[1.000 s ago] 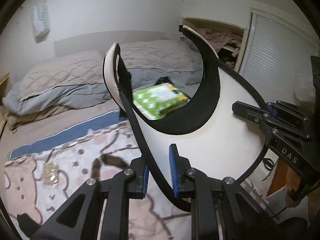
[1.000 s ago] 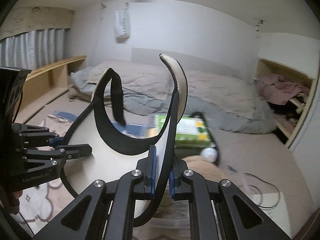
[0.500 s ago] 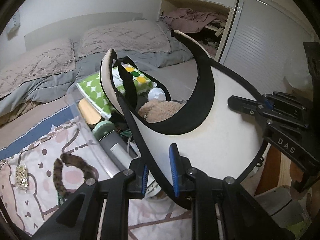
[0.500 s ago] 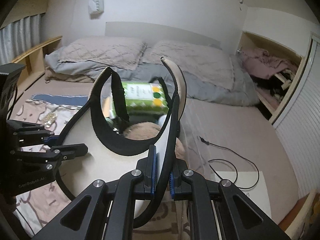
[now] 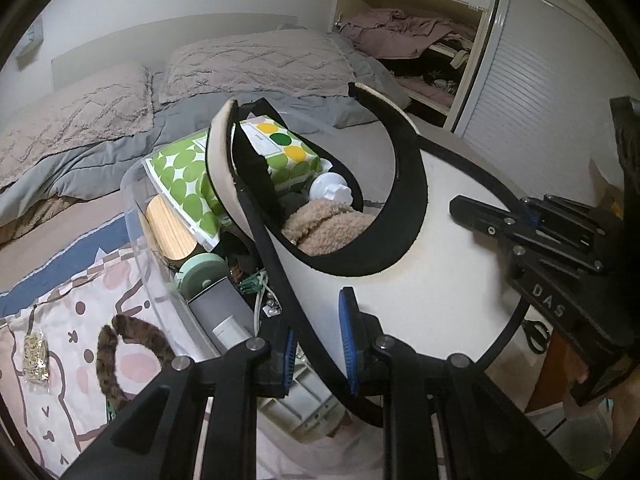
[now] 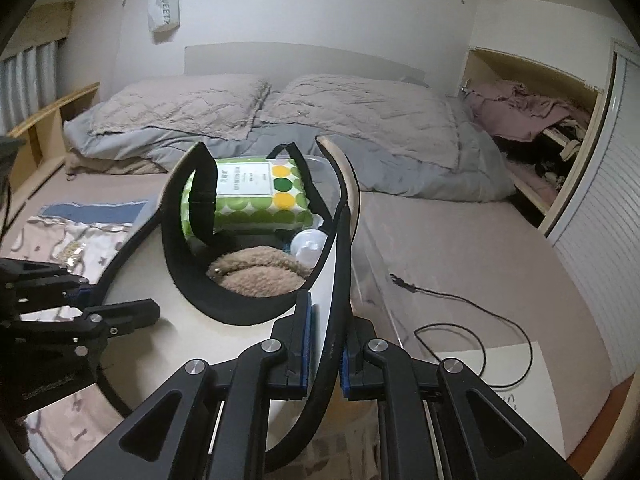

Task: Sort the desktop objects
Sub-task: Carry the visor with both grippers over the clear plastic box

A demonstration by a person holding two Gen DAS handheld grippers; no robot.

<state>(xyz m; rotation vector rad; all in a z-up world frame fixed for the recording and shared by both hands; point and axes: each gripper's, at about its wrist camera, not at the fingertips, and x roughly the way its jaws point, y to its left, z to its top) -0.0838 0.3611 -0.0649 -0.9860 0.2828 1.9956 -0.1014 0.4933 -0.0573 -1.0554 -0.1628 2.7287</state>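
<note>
White, black-edged visor [image 5: 420,280] is hanging over the clear bin [image 5: 136,216], each brim side being clamped by the left gripper [image 5: 318,344] and right gripper [image 6: 323,344].

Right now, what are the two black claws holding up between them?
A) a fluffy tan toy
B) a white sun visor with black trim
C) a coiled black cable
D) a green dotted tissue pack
B: both the left gripper and the right gripper are clamped on the edge of the sun visor, above the clear bin.
</note>
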